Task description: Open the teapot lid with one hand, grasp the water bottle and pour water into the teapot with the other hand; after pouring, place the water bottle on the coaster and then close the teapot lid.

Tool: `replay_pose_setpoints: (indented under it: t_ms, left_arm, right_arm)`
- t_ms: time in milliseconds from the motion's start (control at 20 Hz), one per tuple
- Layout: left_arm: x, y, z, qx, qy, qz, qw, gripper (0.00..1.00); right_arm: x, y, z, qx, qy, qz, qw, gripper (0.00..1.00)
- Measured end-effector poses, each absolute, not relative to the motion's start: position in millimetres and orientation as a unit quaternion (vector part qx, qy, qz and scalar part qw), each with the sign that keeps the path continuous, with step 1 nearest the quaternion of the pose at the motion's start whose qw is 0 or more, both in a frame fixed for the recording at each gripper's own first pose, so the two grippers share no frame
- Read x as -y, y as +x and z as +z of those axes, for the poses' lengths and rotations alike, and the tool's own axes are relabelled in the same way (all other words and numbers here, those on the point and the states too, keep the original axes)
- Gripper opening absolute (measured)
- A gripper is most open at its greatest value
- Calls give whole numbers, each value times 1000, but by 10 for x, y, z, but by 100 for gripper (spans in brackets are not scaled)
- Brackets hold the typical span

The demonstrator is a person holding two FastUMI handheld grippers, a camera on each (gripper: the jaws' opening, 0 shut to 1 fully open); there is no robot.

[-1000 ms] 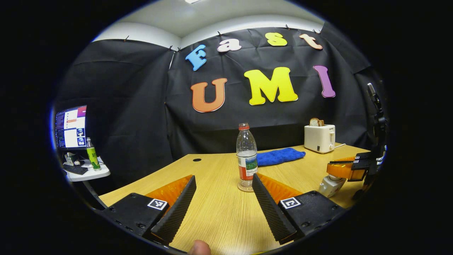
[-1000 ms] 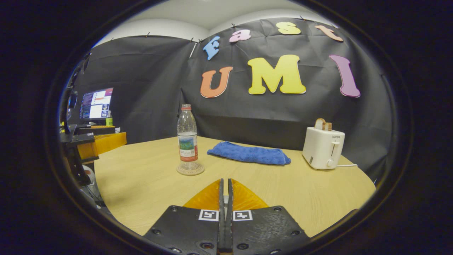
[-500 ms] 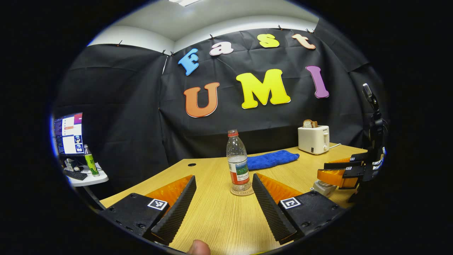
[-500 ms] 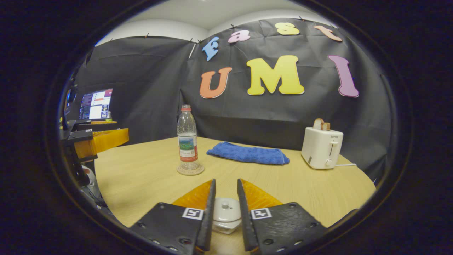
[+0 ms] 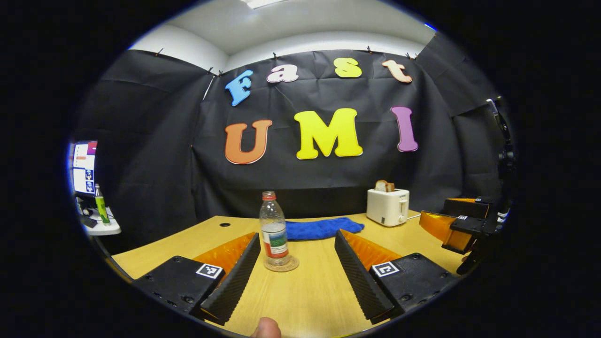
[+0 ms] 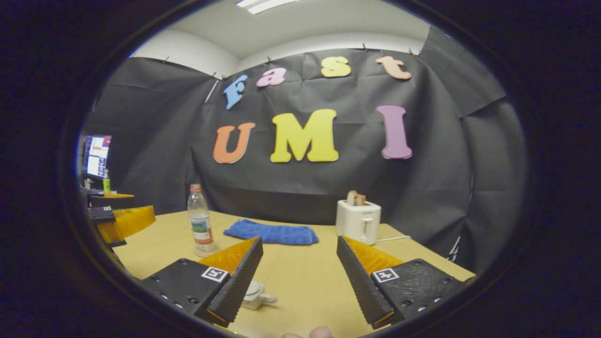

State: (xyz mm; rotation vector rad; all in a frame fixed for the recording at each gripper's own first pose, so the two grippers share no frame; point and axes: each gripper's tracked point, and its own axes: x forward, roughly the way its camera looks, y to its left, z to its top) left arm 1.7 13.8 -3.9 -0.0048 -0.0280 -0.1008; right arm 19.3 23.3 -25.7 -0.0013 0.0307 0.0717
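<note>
Both my left gripper (image 5: 296, 272) and right gripper (image 6: 299, 277) gape wide and empty, so I'd retreat gently, leaving bottle (image 5: 274, 231) on coaster (image 5: 281, 264).

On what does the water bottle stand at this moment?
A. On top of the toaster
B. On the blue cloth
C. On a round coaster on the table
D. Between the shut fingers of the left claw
C: the water bottle stands upright on the round coaster on the wooden table, apart from both open claws.

Right gripper (image 6: 299, 277): jaws were shut, now spread wide, lifted back from the teapot (image 6: 254, 295).
Teapot: lid on, sits low beside that gripper's left finger.
Left gripper (image 5: 297, 274): drawn back from the water bottle (image 5: 274, 233).
</note>
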Motion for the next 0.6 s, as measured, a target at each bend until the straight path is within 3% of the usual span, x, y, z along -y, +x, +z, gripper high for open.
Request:
replay_pose_setpoints:
  t_ms: [300, 600]
  left_arm:
    - [273, 26, 58, 16, -5, -85, 996, 99]
    - [352, 5, 203, 32, 8, -84, 996, 99]
  right_arm:
    - [291, -58, -144, -5, 32, -27, 999, 95]
    - [494, -169, -143, -14, 52, -50, 997, 94]
